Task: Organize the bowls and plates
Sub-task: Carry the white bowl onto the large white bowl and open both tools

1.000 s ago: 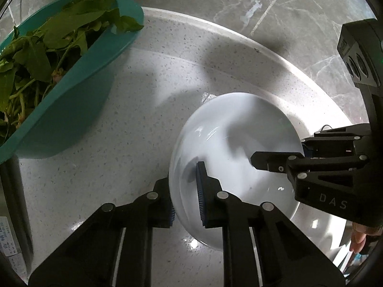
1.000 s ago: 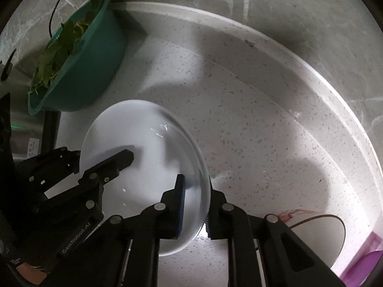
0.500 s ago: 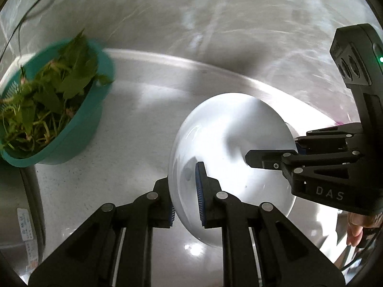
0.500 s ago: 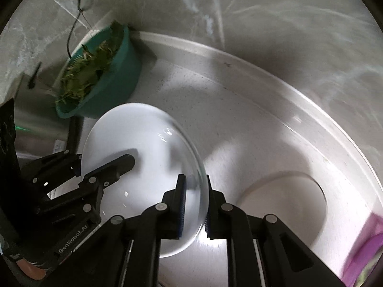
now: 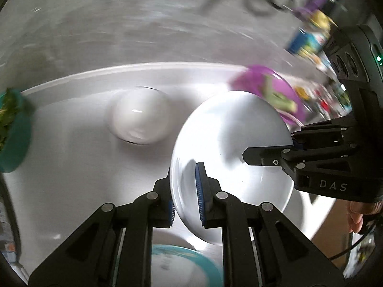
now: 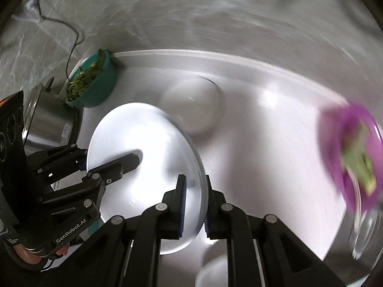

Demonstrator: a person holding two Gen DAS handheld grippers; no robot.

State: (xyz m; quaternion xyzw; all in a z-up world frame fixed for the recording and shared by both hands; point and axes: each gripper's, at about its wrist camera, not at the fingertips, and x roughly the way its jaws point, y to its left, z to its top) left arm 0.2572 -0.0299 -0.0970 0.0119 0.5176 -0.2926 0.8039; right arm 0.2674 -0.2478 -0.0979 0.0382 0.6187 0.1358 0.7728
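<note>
You are gripping one white plate (image 5: 229, 157) with two grippers, left gripper (image 5: 185, 189) and right gripper (image 6: 192, 203), both clamping its rim at frame center.

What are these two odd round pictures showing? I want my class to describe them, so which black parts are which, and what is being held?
No robot here: a person holds hand-operated tongs in each hand, each with a fisheye camera looking along its fingers. In the left camera's picture, the left tongs pinch one rim of a white plate. In the right camera's, the right tongs pinch the opposite rim. Each view shows the other tongs at its side. On the pale counter sit a white bowl, a teal basin of greens and a purple bowl. Everything else is blurred.
</note>
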